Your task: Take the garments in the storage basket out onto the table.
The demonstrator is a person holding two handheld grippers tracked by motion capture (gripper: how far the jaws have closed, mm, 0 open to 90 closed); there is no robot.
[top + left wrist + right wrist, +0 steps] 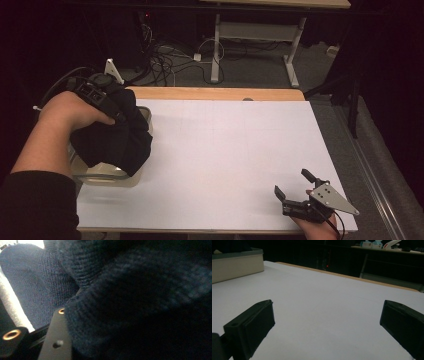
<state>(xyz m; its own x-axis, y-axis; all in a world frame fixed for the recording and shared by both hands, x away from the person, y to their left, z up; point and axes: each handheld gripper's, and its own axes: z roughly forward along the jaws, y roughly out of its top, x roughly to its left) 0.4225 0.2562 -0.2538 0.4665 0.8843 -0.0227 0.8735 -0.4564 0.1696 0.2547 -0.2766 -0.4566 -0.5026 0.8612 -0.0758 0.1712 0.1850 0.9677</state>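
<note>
A dark navy knitted cloth (117, 142) hangs in a bunch from my left gripper (118, 117) just above a pale container (107, 176) at the table's left edge. The gripper is shut on the cloth, and its tips are buried in the fabric. In the left gripper view the knit (140, 302) lies folded right against the camera, over one of the fingers (56, 340). My right gripper (291, 182) rests near the table's front right corner, open with nothing between its fingers. In its own view the right gripper (327, 322) stands wide over bare white surface.
A white sheet (225, 150) covers the wooden table, whose far edge (215, 93) shows bare. The container (237, 265) is far left in the right gripper view. Cables and desk legs (216, 55) lie on the floor beyond the table.
</note>
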